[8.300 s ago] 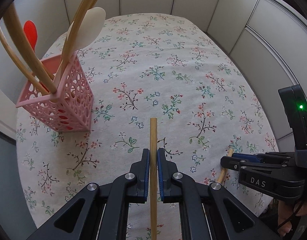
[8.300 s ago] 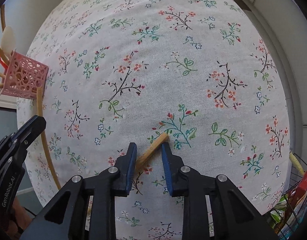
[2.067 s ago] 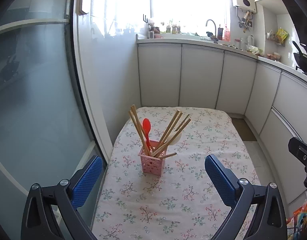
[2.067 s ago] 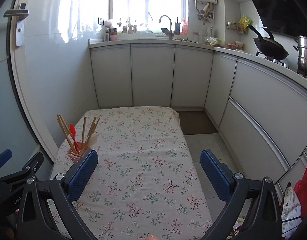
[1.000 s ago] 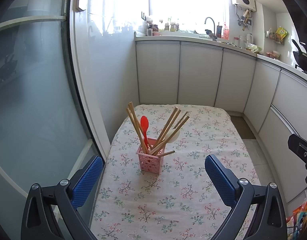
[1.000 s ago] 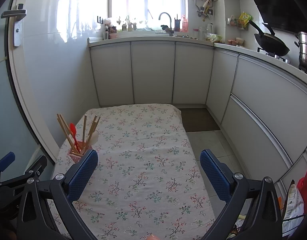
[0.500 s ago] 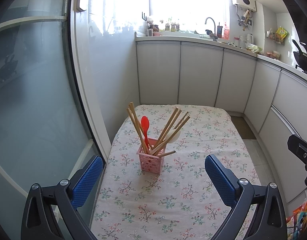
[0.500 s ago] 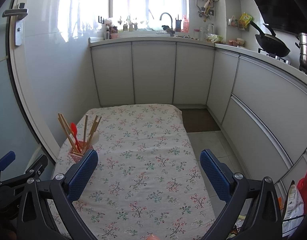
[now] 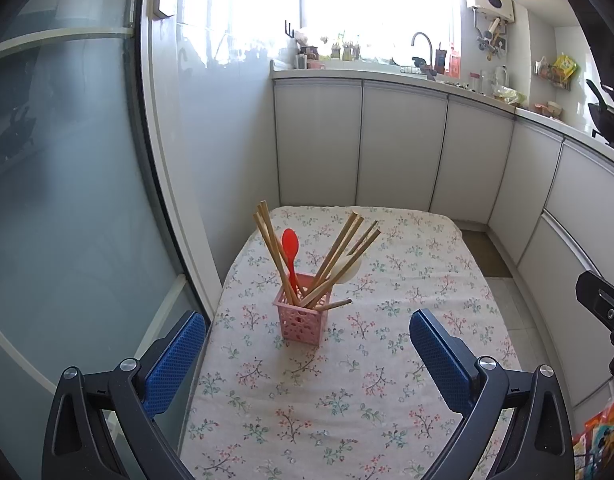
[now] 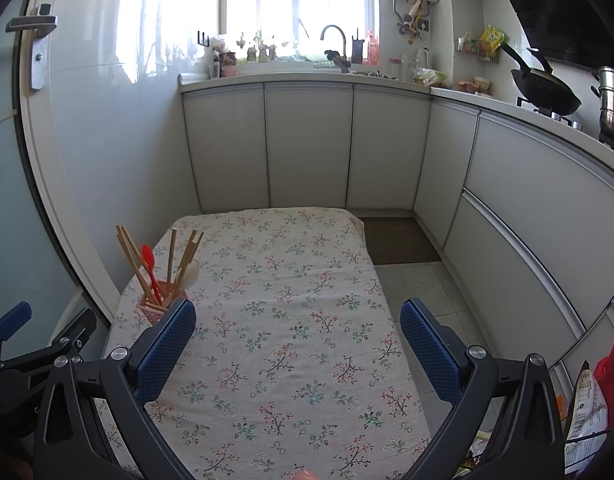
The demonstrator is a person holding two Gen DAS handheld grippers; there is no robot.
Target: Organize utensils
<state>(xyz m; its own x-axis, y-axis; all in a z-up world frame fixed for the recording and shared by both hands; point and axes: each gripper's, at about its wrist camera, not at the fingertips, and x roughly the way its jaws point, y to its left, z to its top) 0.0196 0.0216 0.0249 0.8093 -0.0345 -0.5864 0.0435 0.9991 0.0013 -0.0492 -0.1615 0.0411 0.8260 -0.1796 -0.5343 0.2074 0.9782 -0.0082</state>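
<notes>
A pink perforated utensil holder (image 9: 302, 317) stands on the left part of the floral tablecloth (image 9: 387, 360). It holds several wooden chopsticks (image 9: 335, 252), a red spoon (image 9: 291, 250) and a white spoon (image 9: 349, 270). The holder also shows in the right wrist view (image 10: 157, 306). My left gripper (image 9: 307, 364) is wide open and empty, held back from the table and above its near end. My right gripper (image 10: 297, 340) is wide open and empty, to the right of the left one.
White kitchen cabinets (image 10: 307, 148) run along the back and right. A frosted glass door (image 9: 67, 200) is on the left. A wok (image 10: 545, 94) and a pot (image 10: 613, 98) sit on the counter at right. Bags (image 10: 591, 408) lie at the lower right.
Both grippers, earlier shut around chopsticks low over the cloth, are now open, empty and pulled back high. In the last second almost nothing has moved.
</notes>
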